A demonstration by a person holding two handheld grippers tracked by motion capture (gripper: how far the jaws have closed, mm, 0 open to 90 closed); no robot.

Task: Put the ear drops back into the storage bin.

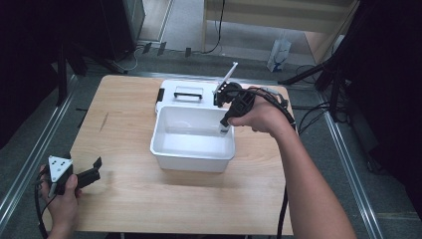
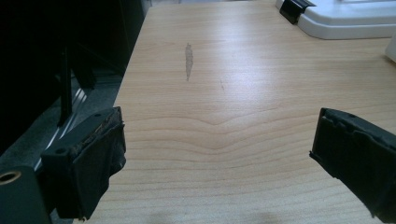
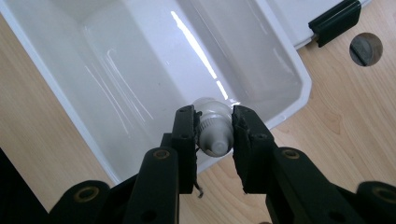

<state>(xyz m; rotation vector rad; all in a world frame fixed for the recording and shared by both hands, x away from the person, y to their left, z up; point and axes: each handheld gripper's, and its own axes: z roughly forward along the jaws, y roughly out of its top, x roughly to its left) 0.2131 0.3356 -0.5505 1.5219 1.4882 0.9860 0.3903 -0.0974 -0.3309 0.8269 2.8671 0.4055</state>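
From the high view, a wooden table (image 1: 134, 194) carries a white tub (image 1: 193, 144) near its middle, with a flat white lid (image 1: 186, 92) lying just behind it toward the far edge; the lid has a handle and a black latch on its left end. The right gripper (image 1: 225, 127) comes in over the tub's far right corner, pointing down, with a small pale object at its tip just above the rim. The left gripper (image 1: 95, 167) rests near the table's near left corner, well apart from the tub, its jaws standing wide with nothing between them.

In the left gripper view, the two black jaws stand far apart over bare wood, and the lid's corner shows at the top right.

In the right gripper view, the right gripper (image 3: 215, 133) is clamped on a small light bulb (image 3: 214, 126), the jaws pressing on either side of its ribbed neck. The bulb hangs over the tub's (image 3: 70, 112) rim, its round glass end pointing down into the tub.
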